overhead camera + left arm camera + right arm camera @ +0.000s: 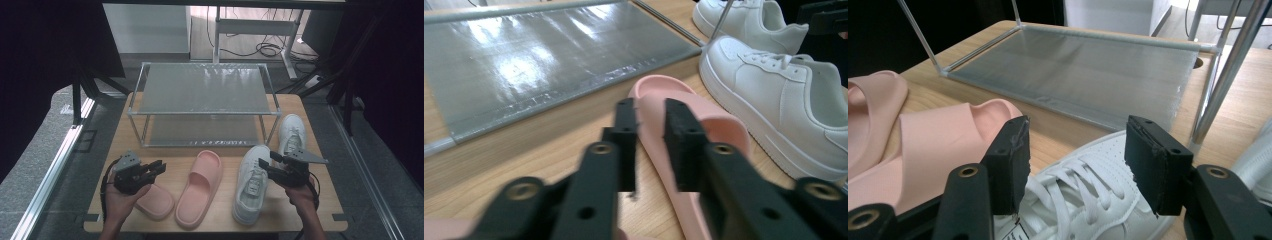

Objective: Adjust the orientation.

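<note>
My right gripper (267,165) hangs with its jaws spread and empty over the laces of the nearer white leather-look lace-up sneaker (251,183), which lies on the wooden table (320,210) right of the pink foam slide sandal (200,186). I reckon the sneaker is light but bulky, with a stiff sole and a slick upper, so I'd pinch the padded collar or tongue. My left gripper (159,167) holds nothing, jaws narrowed, aimed at the sandal.

Overhead view; two close gripper-mounted views

Grey floor (60,120), black curtains (45,50), cables (265,49) beyond the table.
</note>
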### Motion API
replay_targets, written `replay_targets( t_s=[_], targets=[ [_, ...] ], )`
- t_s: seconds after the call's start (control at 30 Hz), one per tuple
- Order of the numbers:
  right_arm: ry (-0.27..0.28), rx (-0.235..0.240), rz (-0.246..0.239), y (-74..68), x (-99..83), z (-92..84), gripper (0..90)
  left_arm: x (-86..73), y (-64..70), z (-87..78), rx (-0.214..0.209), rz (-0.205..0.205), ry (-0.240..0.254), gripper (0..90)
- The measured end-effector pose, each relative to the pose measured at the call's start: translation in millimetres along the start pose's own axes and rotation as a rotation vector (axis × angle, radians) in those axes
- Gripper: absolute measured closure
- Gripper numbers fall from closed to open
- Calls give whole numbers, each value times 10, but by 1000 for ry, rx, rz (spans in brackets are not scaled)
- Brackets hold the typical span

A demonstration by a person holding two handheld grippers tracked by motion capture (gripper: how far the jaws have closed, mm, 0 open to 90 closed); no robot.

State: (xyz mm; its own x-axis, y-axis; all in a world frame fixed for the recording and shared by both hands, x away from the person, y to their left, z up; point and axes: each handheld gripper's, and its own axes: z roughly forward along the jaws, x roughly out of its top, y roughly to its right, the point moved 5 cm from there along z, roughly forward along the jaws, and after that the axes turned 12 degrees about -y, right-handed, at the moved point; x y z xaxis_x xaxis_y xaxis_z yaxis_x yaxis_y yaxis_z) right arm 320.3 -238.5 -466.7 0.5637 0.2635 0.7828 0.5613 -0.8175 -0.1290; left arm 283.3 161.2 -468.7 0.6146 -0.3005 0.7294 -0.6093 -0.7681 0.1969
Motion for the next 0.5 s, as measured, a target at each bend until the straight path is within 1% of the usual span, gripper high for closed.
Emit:
replay_targets(
  t_s=[0.03, 0.07, 0.1, 0.17, 0.3, 0.37, 0.43, 0.5],
  targets=[
    [-3, -5, 1, -1, -9, -1, 439, -15, 1, 56, -5, 4, -25, 838],
    [-3, -5, 1, -1, -9, -1, 439, -15, 1, 56, -5, 4, -25, 862],
    [-4, -12, 1, -1, -15, -1, 440, -26, 3, 94, -6, 6, -41, 862],
    [-6, -16, 0, 0, -21, -5, 440, -41, 23, 168, -12, 12, -71, 900],
    [0, -25, 4, 21, -37, -49, 440, -40, 111, 294, -24, 35, -112, 900],
    [4, -32, 23, 58, -46, -82, 440, -73, 195, 379, -29, 48, -142, 900],
    [6, -34, 33, 75, -48, -97, 440, -109, 241, 426, -27, 53, -162, 900],
    [10, -39, 37, 76, -47, -109, 440, -126, 250, 440, -25, 50, -169, 900]
  ],
)
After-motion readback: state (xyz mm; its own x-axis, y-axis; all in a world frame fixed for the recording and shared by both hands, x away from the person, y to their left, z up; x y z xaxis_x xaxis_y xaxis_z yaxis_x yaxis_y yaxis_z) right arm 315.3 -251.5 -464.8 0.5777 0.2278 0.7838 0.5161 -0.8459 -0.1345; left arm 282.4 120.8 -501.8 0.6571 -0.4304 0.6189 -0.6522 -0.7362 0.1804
